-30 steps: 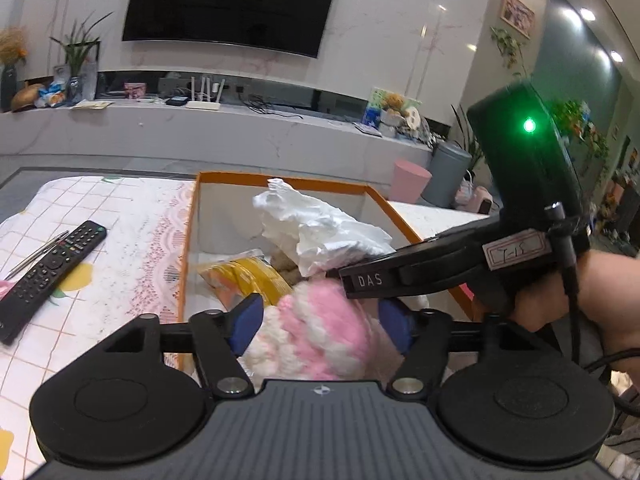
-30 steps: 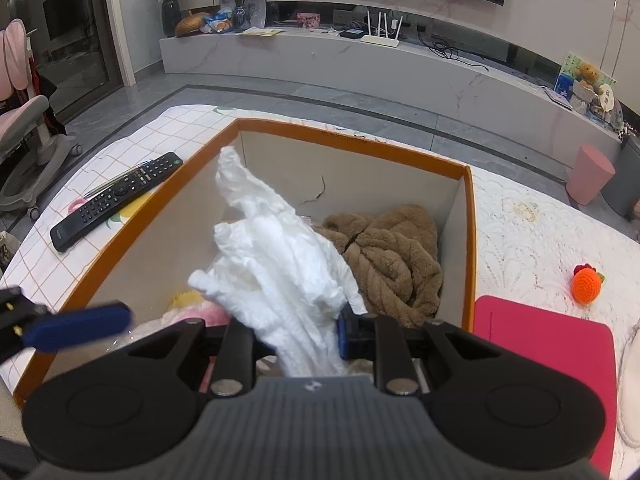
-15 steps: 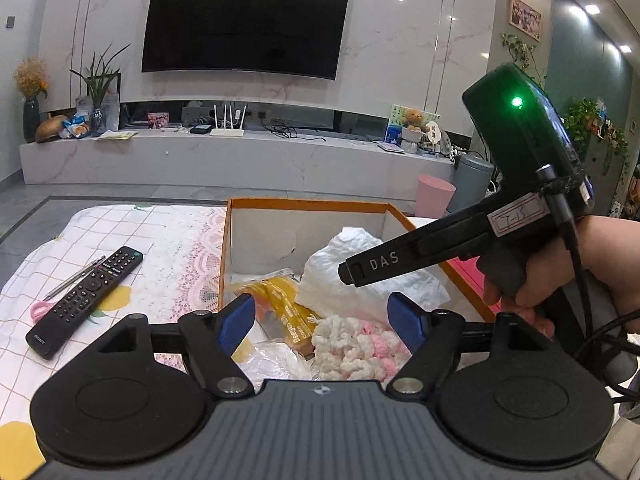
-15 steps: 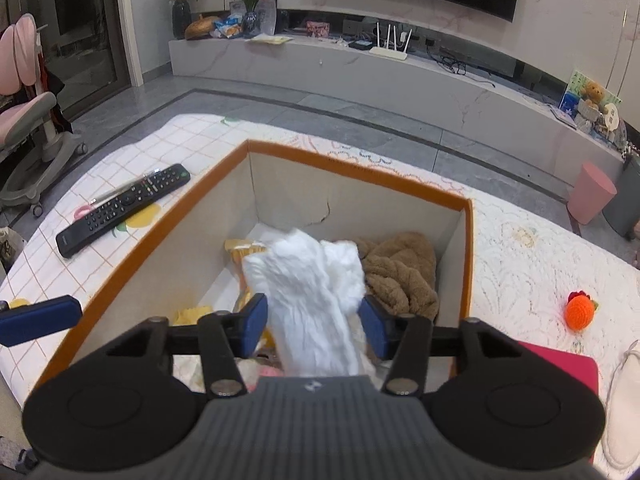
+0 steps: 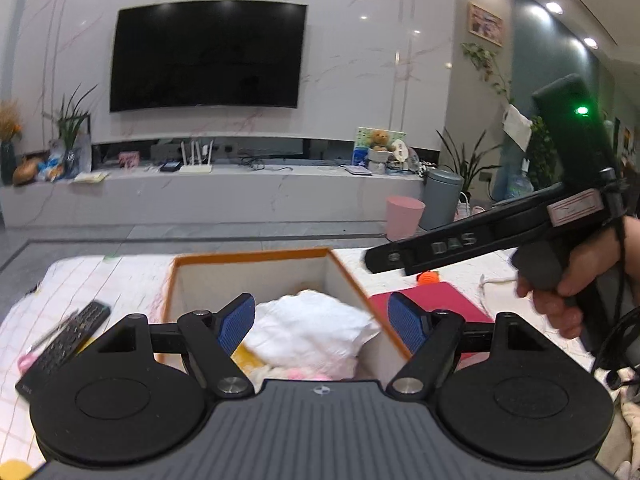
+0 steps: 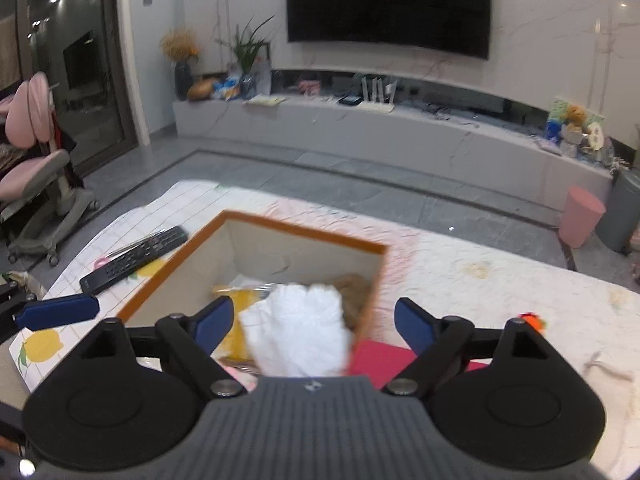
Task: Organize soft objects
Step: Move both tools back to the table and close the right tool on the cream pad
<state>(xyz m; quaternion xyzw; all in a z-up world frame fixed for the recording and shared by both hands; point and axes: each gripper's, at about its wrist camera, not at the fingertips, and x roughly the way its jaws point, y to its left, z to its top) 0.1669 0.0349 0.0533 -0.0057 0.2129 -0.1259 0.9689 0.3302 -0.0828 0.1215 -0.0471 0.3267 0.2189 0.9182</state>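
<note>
I held two grippers over one orange-rimmed box (image 6: pixel 288 236) on the patterned tablecloth (image 6: pixel 460 276). My left gripper (image 5: pixel 322 322) stood with its jaws spread wide and nothing between the pads. My right gripper (image 6: pixel 314 322) was opening its jaws; the white cloth (image 6: pixel 298 330) showed in the gap between them, but neither pad touched it, and it lay in the box.

Inside the box I counted four soft things: the one white cloth on top, one brown fuzzy cloth (image 6: pixel 354 290) behind it against the right wall, one yellow packet (image 6: pixel 240 314) to its left, and one pink-and-white fluffy piece (image 5: pixel 298 372) at the near edge. Outside the box lay one red mat (image 5: pixel 434 300) just beside its right wall, one small orange knitted ball (image 6: pixel 532 320) beyond the mat, and one black remote (image 6: pixel 134 260) to the left.
</note>
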